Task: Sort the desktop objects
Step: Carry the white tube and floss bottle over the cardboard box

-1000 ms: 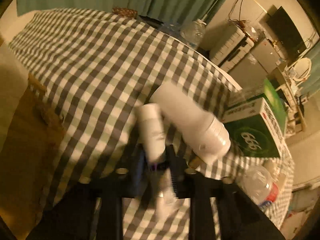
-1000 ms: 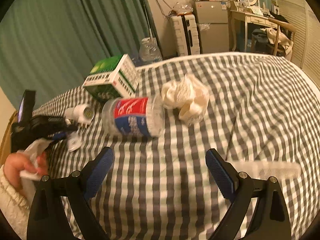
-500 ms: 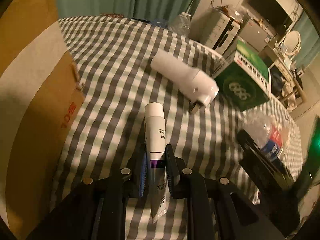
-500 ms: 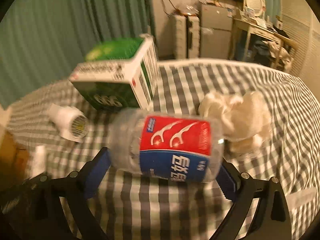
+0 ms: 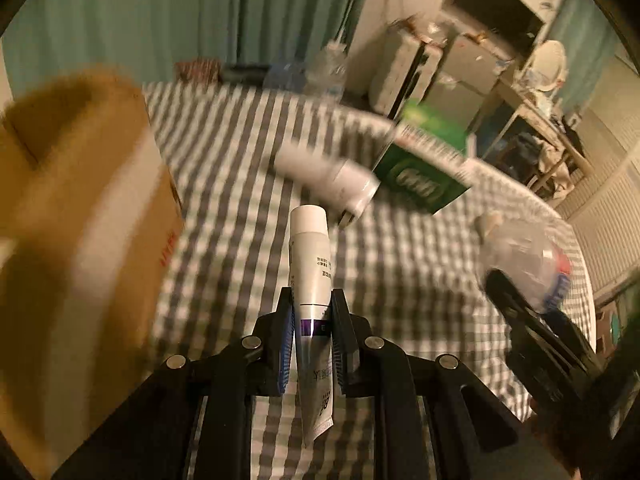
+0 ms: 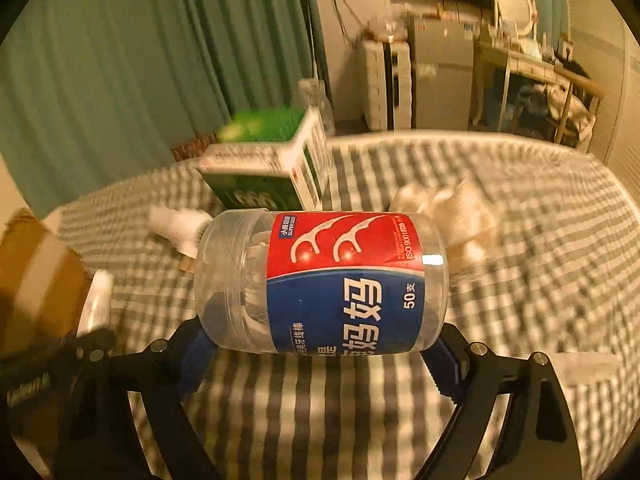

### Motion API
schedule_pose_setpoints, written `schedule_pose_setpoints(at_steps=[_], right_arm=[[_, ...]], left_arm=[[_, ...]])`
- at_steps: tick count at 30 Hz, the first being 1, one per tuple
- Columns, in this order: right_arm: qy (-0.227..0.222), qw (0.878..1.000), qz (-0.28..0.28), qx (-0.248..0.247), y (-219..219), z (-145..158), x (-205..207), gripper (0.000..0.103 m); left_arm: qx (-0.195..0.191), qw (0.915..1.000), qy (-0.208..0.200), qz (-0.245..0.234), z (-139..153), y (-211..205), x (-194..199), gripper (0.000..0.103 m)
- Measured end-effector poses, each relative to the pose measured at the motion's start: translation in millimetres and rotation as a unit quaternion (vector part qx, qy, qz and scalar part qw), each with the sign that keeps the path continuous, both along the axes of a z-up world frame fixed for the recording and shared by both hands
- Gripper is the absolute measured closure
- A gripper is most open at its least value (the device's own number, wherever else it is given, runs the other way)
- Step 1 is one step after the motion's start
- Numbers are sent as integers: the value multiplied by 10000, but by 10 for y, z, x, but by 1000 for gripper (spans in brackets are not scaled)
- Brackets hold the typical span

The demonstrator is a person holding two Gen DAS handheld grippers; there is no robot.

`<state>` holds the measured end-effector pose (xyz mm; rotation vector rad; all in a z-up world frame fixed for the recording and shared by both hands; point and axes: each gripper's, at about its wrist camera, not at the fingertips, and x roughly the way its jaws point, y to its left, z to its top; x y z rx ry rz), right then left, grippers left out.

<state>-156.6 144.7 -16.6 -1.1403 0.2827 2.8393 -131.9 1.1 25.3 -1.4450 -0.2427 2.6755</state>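
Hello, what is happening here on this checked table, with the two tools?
A person is sorting things on the checked tablecloth with two tools. The left hand-held gripper is shut on a white tube, next to a cardboard box. The right hand-held gripper has a clear jar of floss picks lying sideways between its jaws, which are closing on it. A green box, a white bottle and a white cloth lie unsorted.
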Motion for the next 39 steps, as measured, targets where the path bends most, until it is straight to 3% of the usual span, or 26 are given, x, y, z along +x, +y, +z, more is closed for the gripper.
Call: schedule_pose_setpoints(at_steps=[2,10,12,14,22,30,39], right_arm=[[411,9990,-151,15,12,271,256,14],[744,9963,-225,-365,-61,897,982,14],[819,9960,-121,-333,-137,1039,1093,14],[946,9951,7,-296,-162,1201,1138,14],[1368,9854,855,-546,-890,1736,1315,14],[1203,9740,1836,-559,-1941,1807,1152,14],[598,9747,2149,-145,-2746,1385,596,14]], left_arm=[[41,9997,230,-109,216,22,59,86],[-131,9934,1044,-459,998,24,448,86],[59,9921,1131,-541,1181,-39,480,86],[146,9896,1307,-581,1363,-162,565,86],[-310,9800,1955,-206,1926,-1020,867,86],[-382,9815,1858,255,1795,-1836,925,86],[-458,9925,1034,458,1017,-2410,657,86]])
